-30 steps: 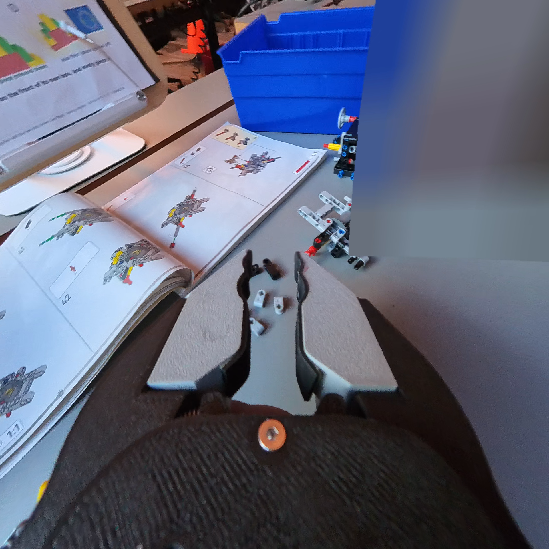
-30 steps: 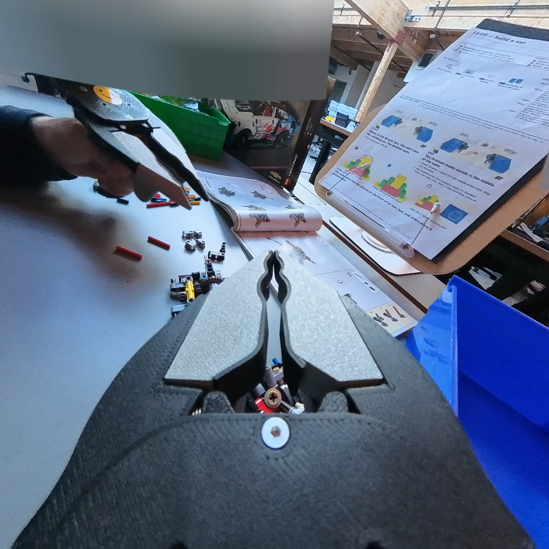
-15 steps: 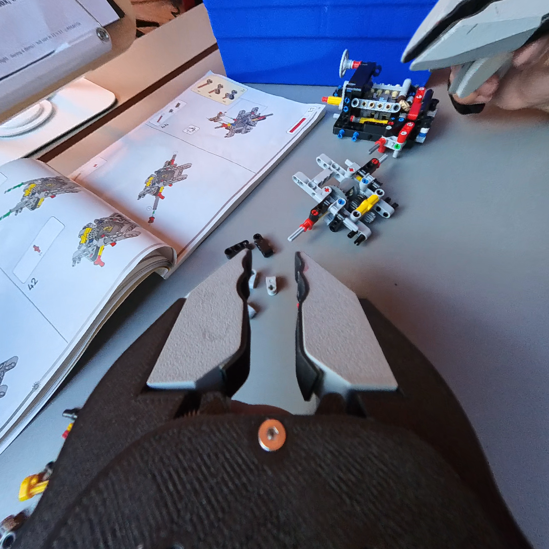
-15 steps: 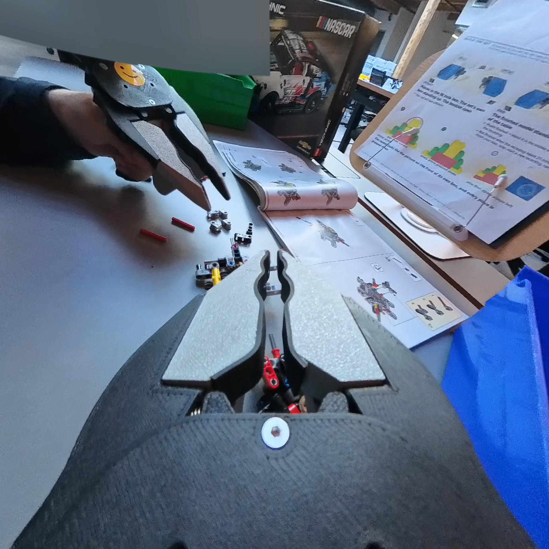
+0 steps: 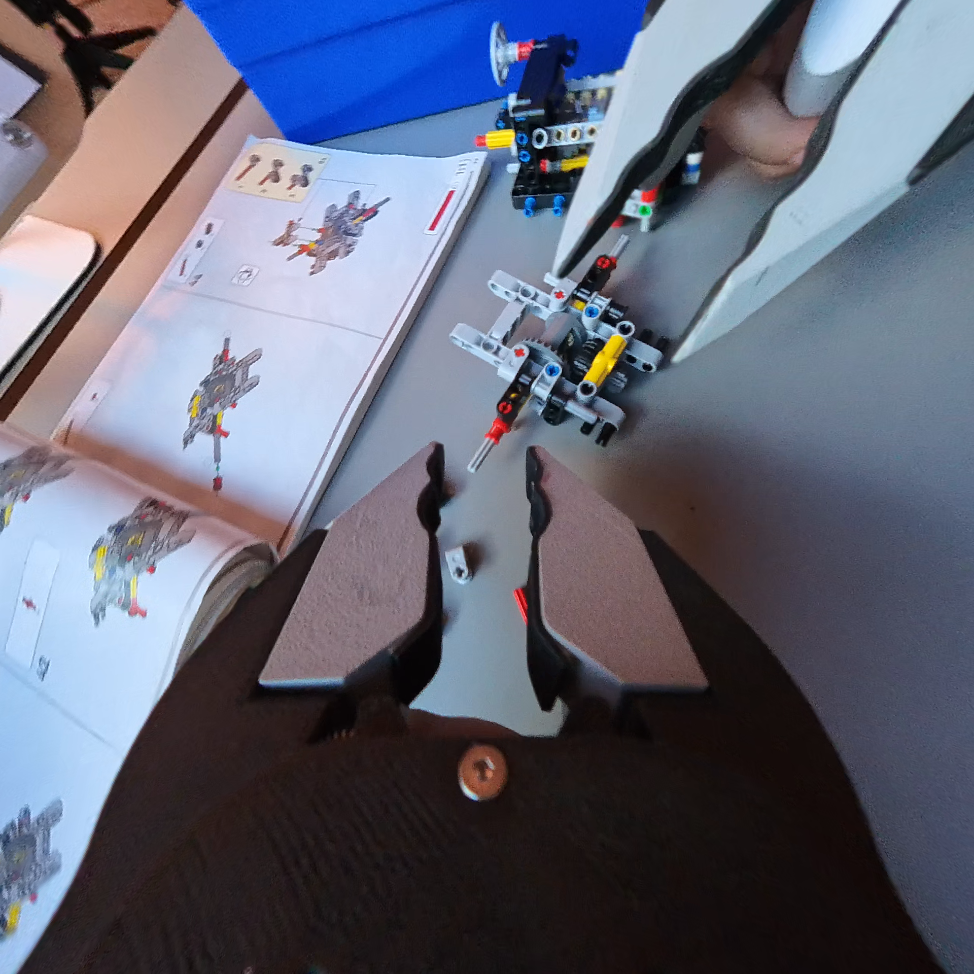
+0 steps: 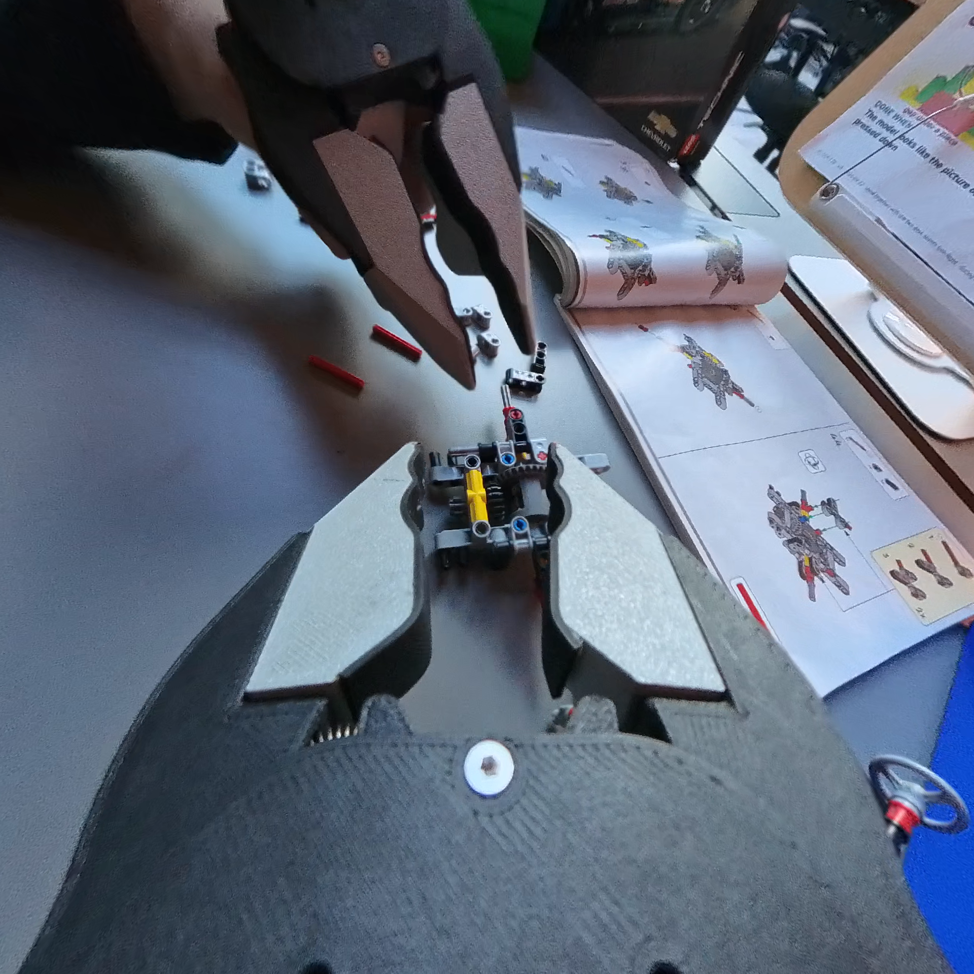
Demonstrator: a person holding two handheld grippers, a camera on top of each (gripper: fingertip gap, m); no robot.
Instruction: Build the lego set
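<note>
1. Gear assembly: a small build of grey holed beams, dark toothed gears, a yellow cross connector and blue pins. It lies flat on the grey bench, at centre of the right wrist view and upper middle of the left wrist view. A thin pale axle with a red bush sticks out of one end.
2. Right tool: jaws spread wide, straddling the assembly, one textured grey finger on each side. Nothing lifted. Whether the wavy black pads touch the plastic is unclear.
3. Left tool: jaws parted, nothing between the pads. It hovers just short of the axle tip. A small grey connector lies loose on the bench below the gap.
4. Loose parts beyond, upper middle of the right view: two short red rods and two black holed connectors.
5. Larger black build with yellow and blue pins sits at top centre of the left view, in front of a blue bin of smooth plastic.
6. Open instruction booklet, glossy white pages, lies along the left of that view.
</note>
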